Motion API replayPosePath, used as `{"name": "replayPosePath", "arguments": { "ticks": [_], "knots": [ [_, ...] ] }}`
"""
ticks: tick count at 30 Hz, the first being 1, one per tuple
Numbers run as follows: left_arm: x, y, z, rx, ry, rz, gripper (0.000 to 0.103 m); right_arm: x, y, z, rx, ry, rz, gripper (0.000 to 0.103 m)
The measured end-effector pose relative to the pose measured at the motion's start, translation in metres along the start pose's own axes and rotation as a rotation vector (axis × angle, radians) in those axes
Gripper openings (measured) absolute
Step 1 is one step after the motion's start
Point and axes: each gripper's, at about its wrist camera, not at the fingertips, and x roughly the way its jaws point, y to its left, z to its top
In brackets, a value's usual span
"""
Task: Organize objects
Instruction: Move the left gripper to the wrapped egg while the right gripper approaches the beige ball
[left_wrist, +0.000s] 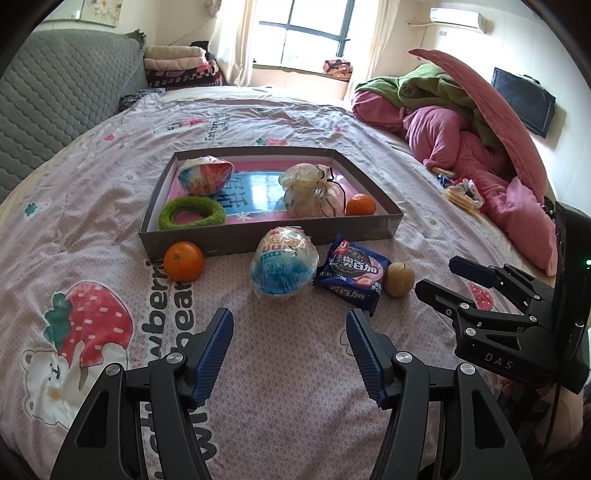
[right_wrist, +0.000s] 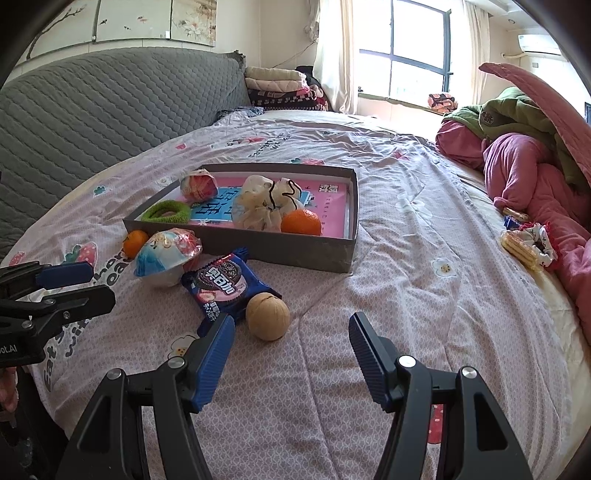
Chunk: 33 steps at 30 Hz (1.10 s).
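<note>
A grey shallow box (left_wrist: 266, 236) (right_wrist: 295, 251) lies on the bed. Inside it are a green fuzzy ring (left_wrist: 192, 218) (right_wrist: 166, 211), a wrapped snack cup (left_wrist: 205, 177) (right_wrist: 198, 185), a mesh drawstring pouch (left_wrist: 314, 195) (right_wrist: 266, 206) and a tangerine (left_wrist: 360, 205) (right_wrist: 301, 222). In front of the box lie another tangerine (left_wrist: 183, 261) (right_wrist: 135, 242), a second wrapped cup (left_wrist: 283, 265) (right_wrist: 166, 260), a blue cookie packet (left_wrist: 352, 275) (right_wrist: 225, 286) and a walnut (left_wrist: 399, 278) (right_wrist: 267, 316). My left gripper (left_wrist: 290, 339) hovers open short of the cup. My right gripper (right_wrist: 291, 345) is open, nothing between its fingers, the walnut just beyond its left fingertip.
The printed bedsheet (left_wrist: 110, 206) covers the bed. Pink and green bedding (left_wrist: 472, 122) (right_wrist: 535, 155) is piled at the right, with wafer biscuits and small items (right_wrist: 526, 243) beside it. A grey headboard (right_wrist: 110, 110) and folded blankets (left_wrist: 181, 68) stand behind.
</note>
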Motion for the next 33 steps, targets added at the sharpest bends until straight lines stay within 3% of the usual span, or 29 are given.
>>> {"name": "replayPosePath", "arguments": {
  "ticks": [33],
  "knots": [
    [0.037,0.002,0.003,0.012,-0.001,0.01,0.065,0.028,0.005,-0.003,-0.026,0.082,0.027,0.064]
  ]
}}
